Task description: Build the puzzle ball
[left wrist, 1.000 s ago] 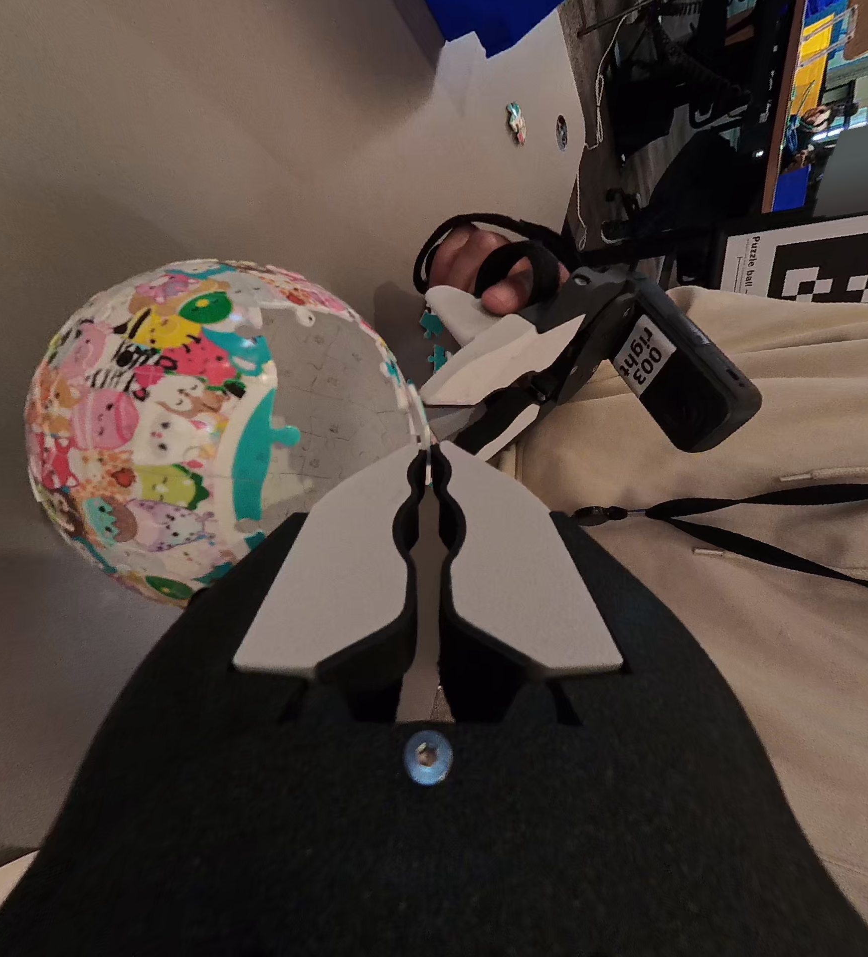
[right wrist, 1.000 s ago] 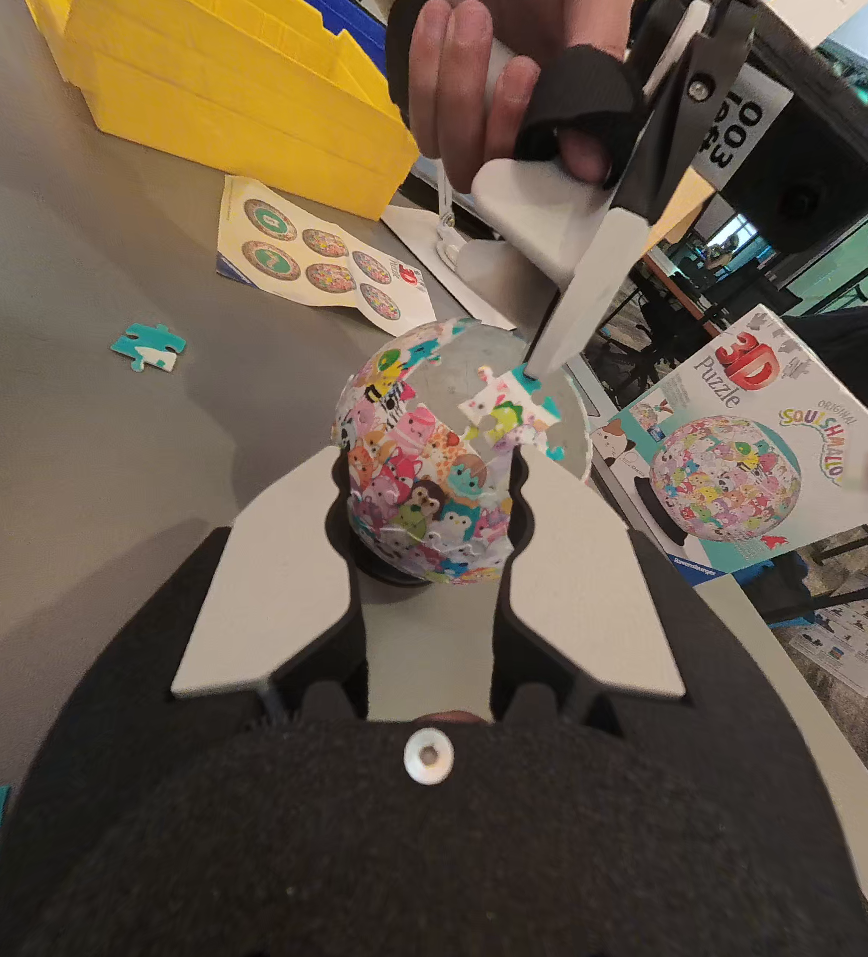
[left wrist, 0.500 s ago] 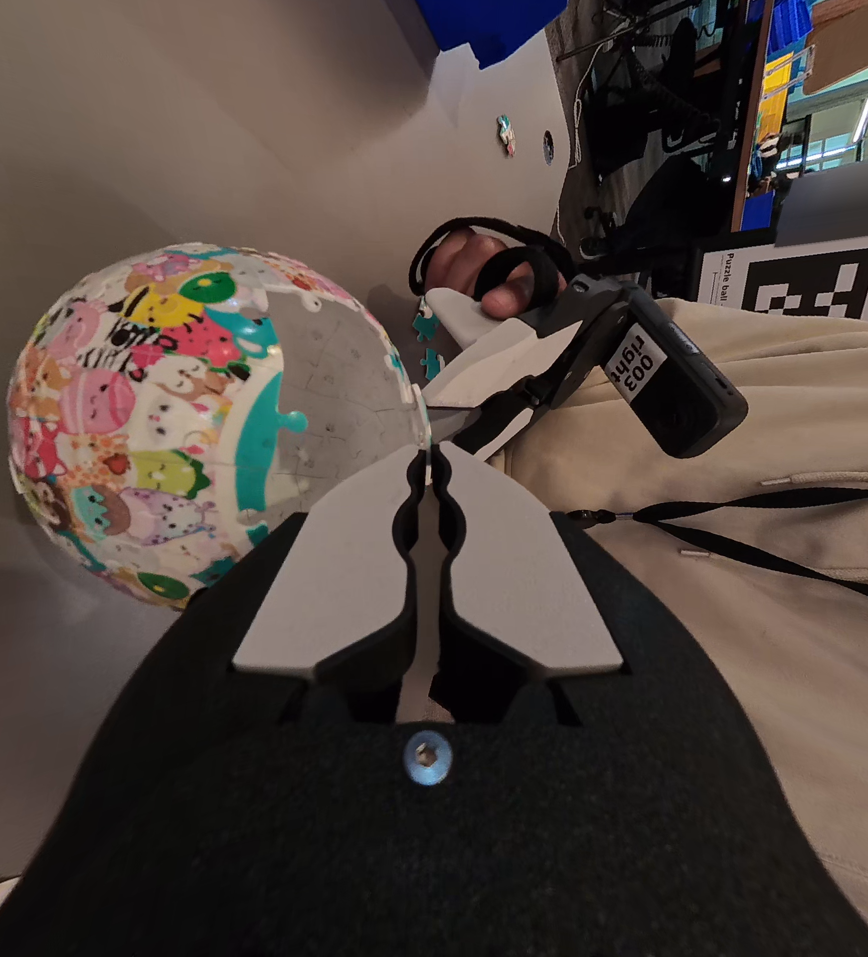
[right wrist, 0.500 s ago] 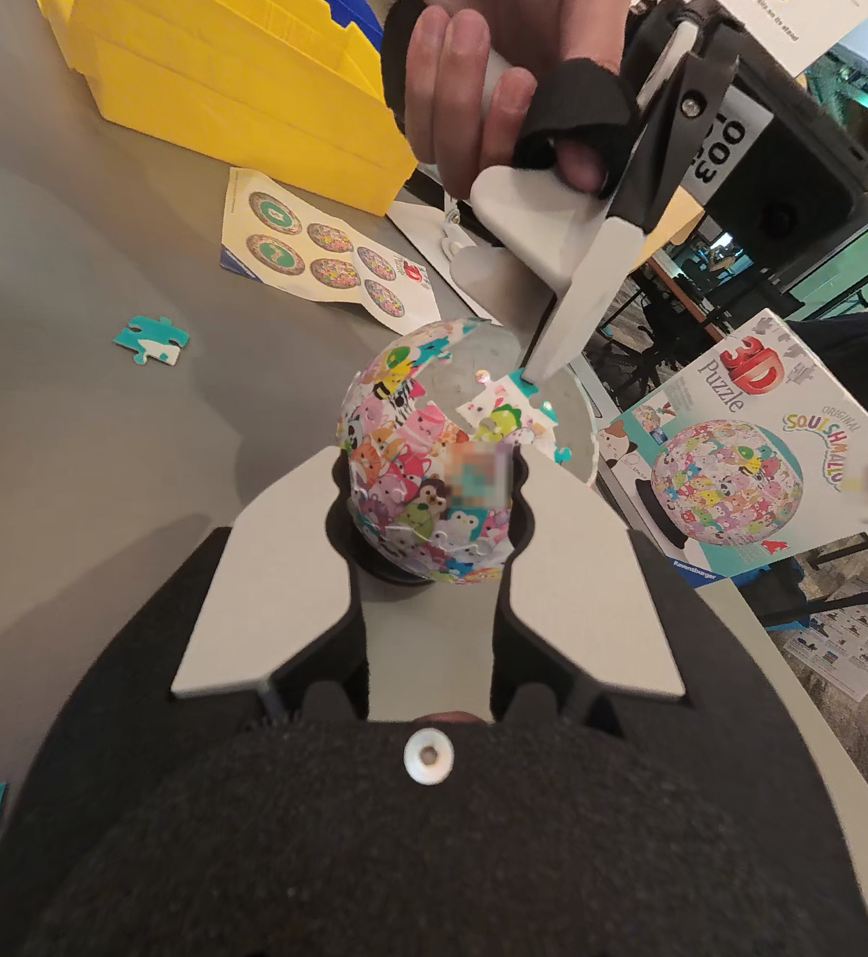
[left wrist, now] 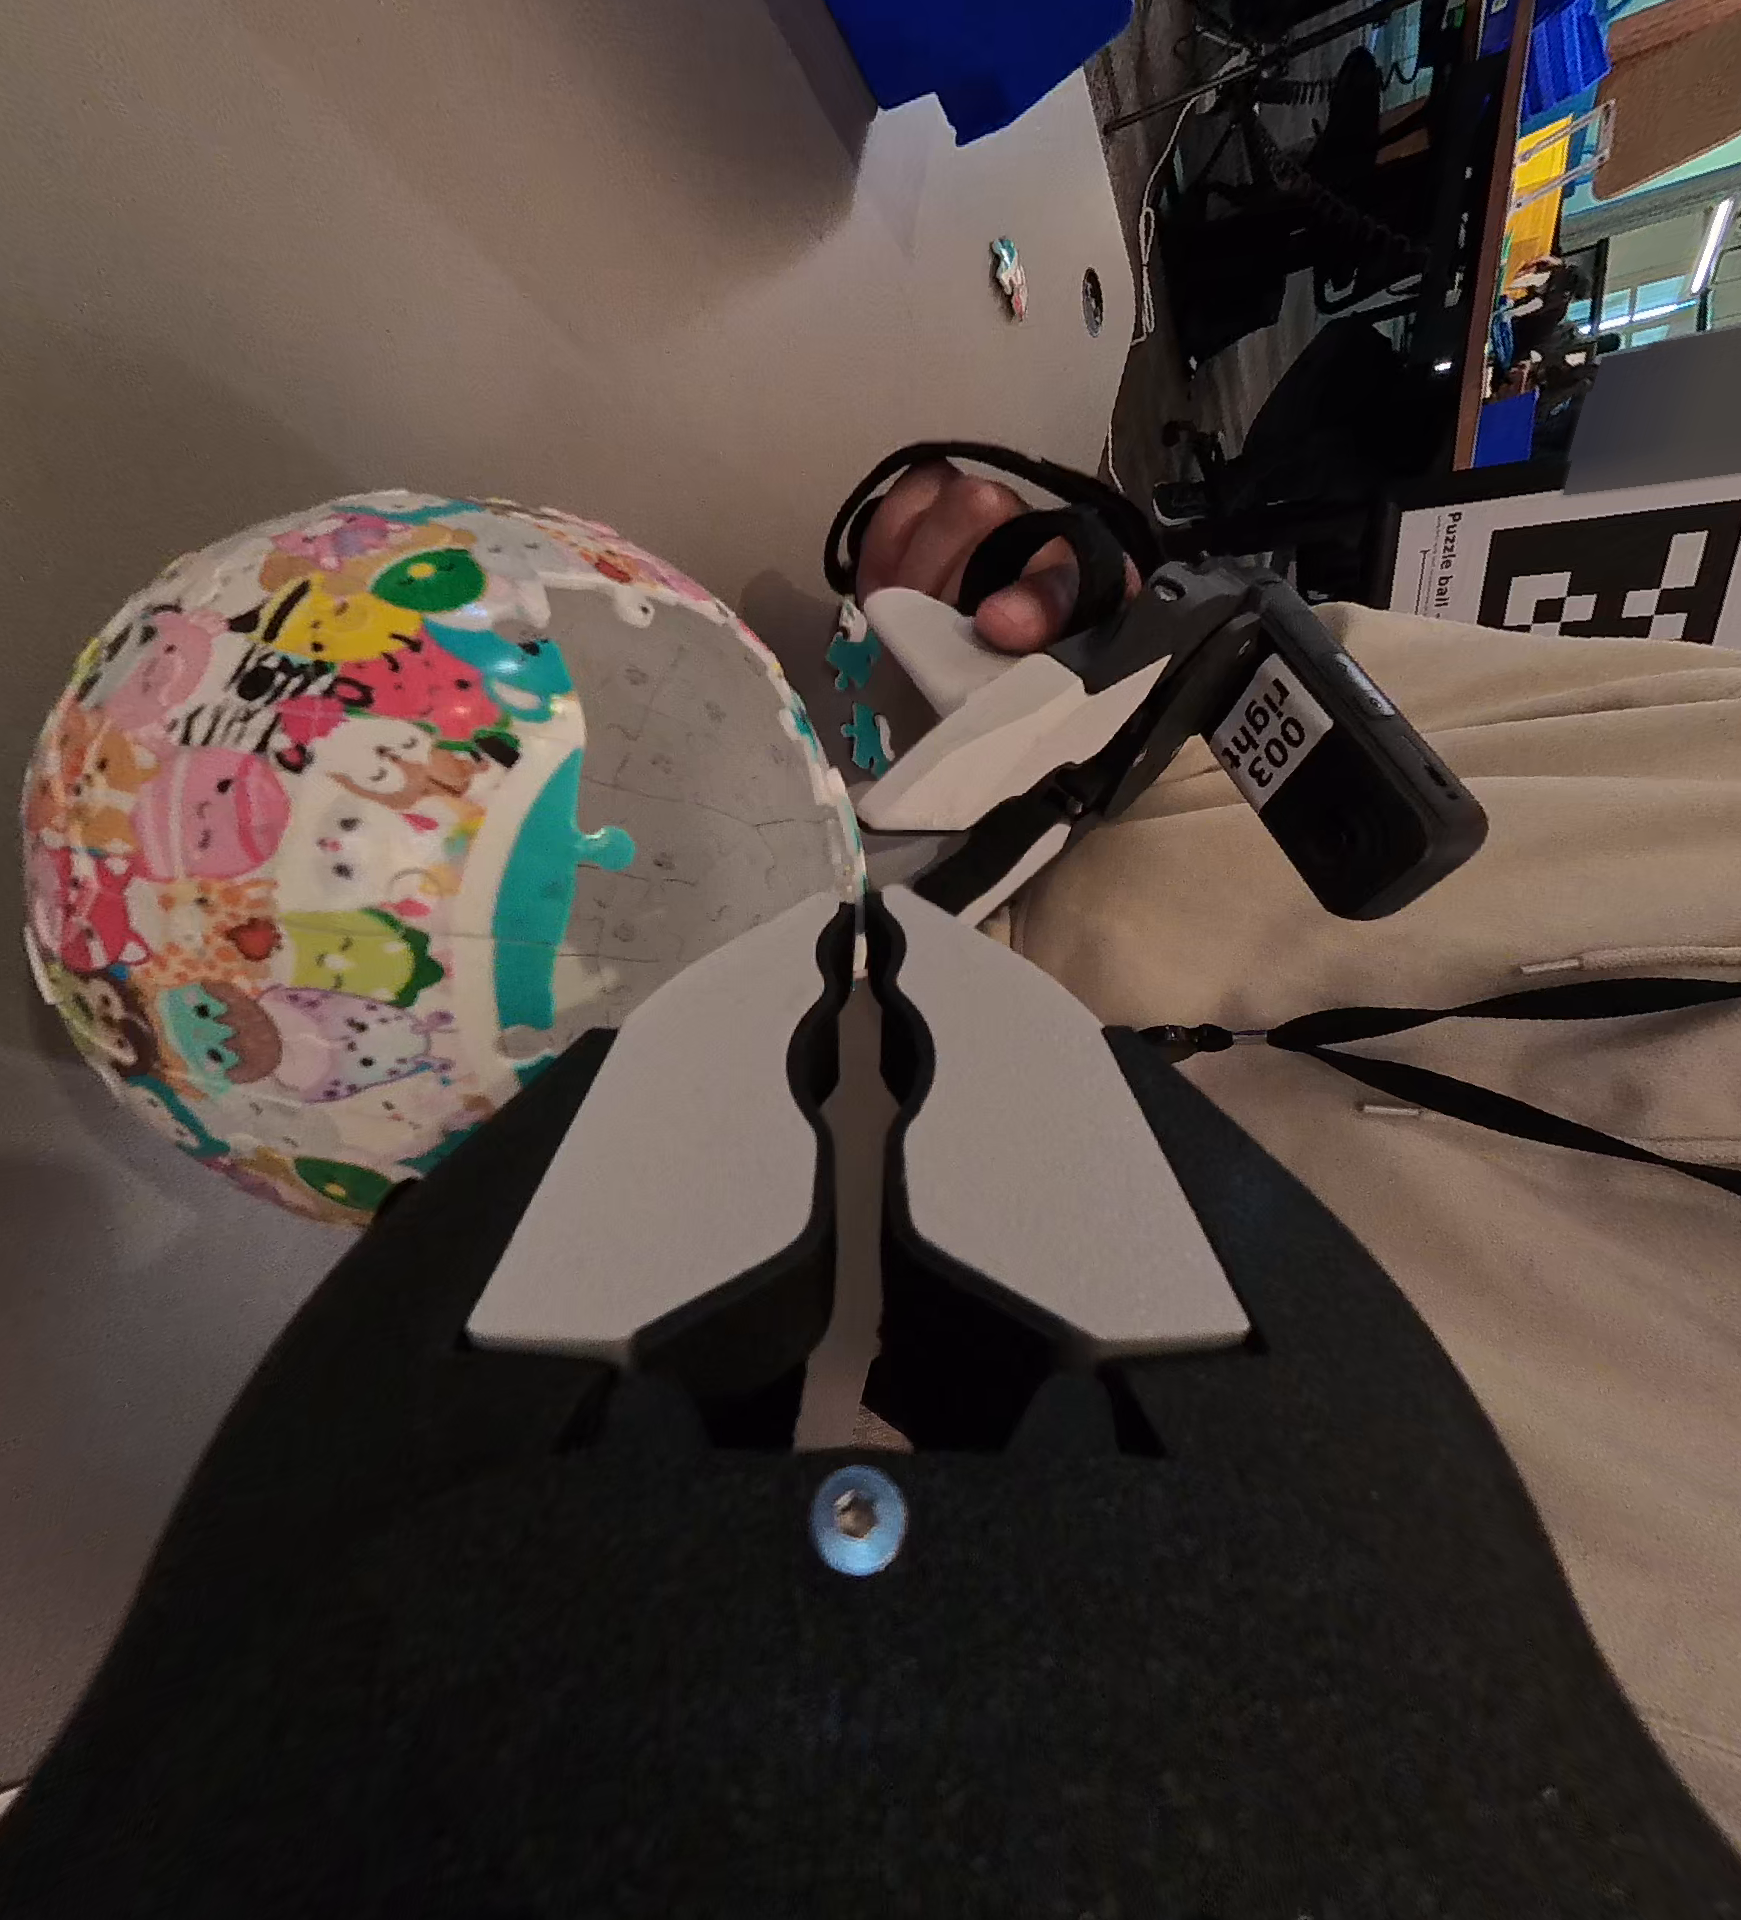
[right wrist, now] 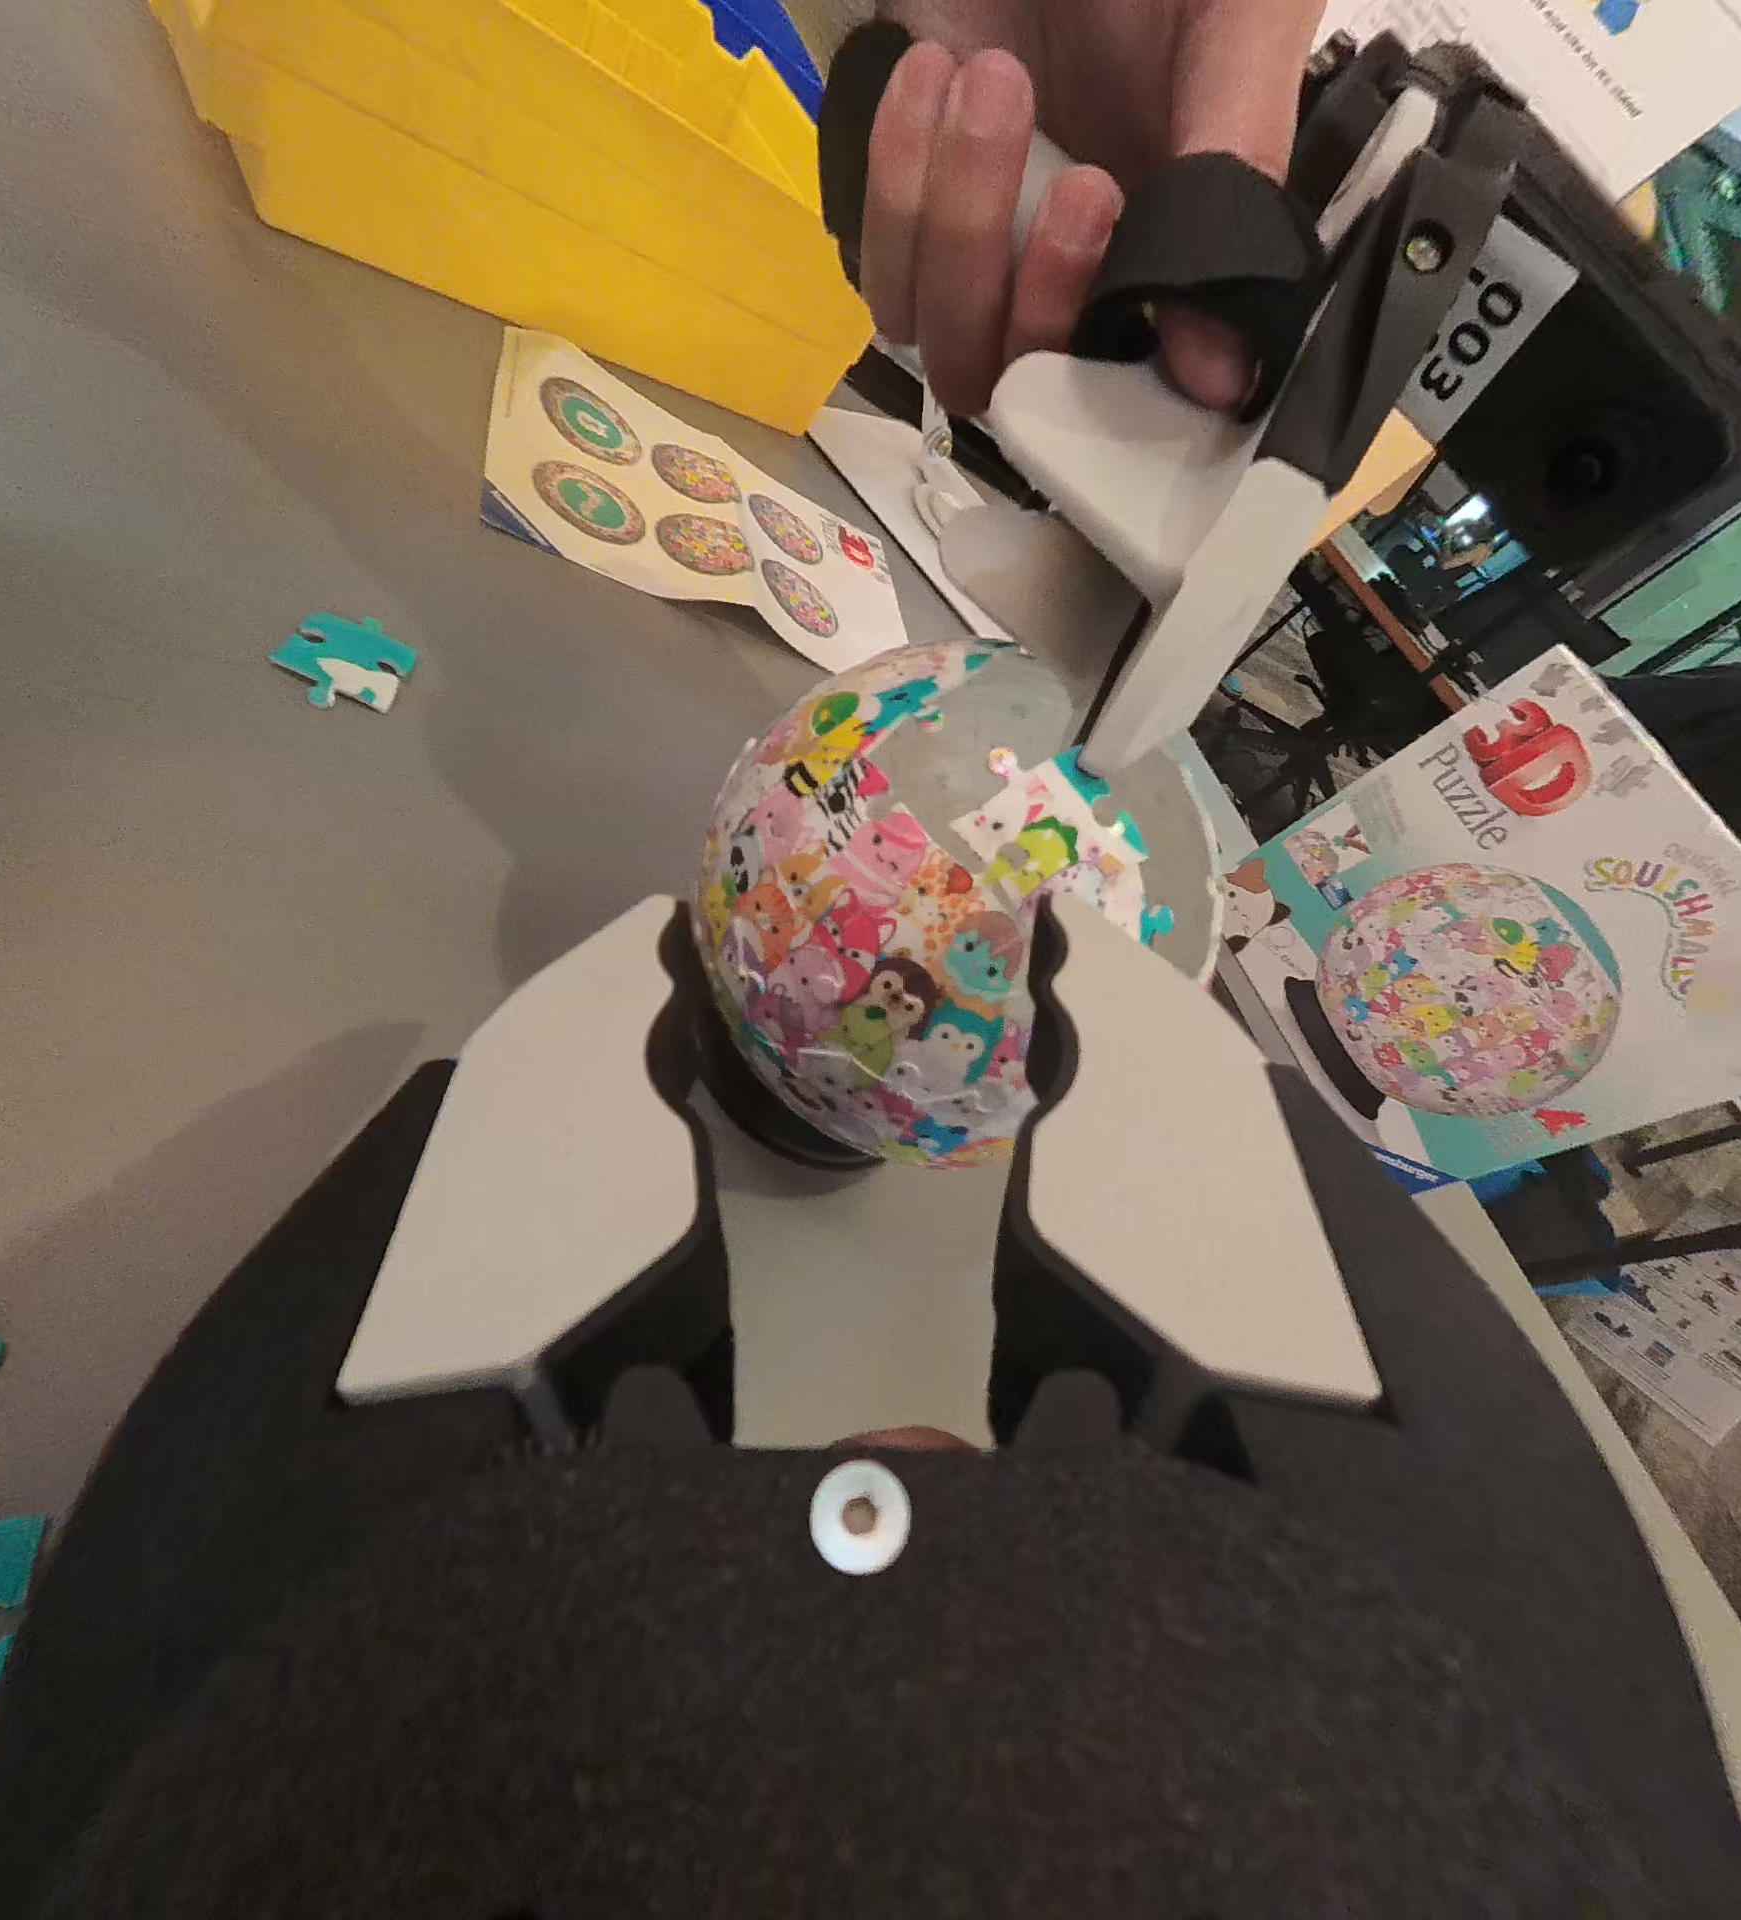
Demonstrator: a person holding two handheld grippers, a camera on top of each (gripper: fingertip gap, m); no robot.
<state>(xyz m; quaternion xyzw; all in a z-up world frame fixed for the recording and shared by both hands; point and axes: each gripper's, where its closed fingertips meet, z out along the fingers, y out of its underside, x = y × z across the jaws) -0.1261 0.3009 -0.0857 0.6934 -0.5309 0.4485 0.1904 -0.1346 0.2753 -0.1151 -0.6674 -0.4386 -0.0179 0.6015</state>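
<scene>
While the puzzle ball (right wrist: 866,935) sits on a dark stand on the grey table (right wrist: 170,540), roughly a quarter of its shell is open, showing the matt grey inside. Judged by its thin interlocked curved plastic pieces, it is light, hollow and glossy, and likely to flex or pop apart under hard squeezing.

The left gripper (right wrist: 1094,758) has its fingers pinched together on a small cluster of joined pieces (right wrist: 1053,842), held by a teal edge at the rim of the opening. The right gripper (right wrist: 855,935) is spread wide, one finger to each side of the ball; contact cannot be told. Best hold: lightly across the finished lower half, away from unsupported edges.

Loose teal pieces (right wrist: 341,660) lie well apart; the printed carton (right wrist: 1489,935) stands close beside the ball.
</scene>
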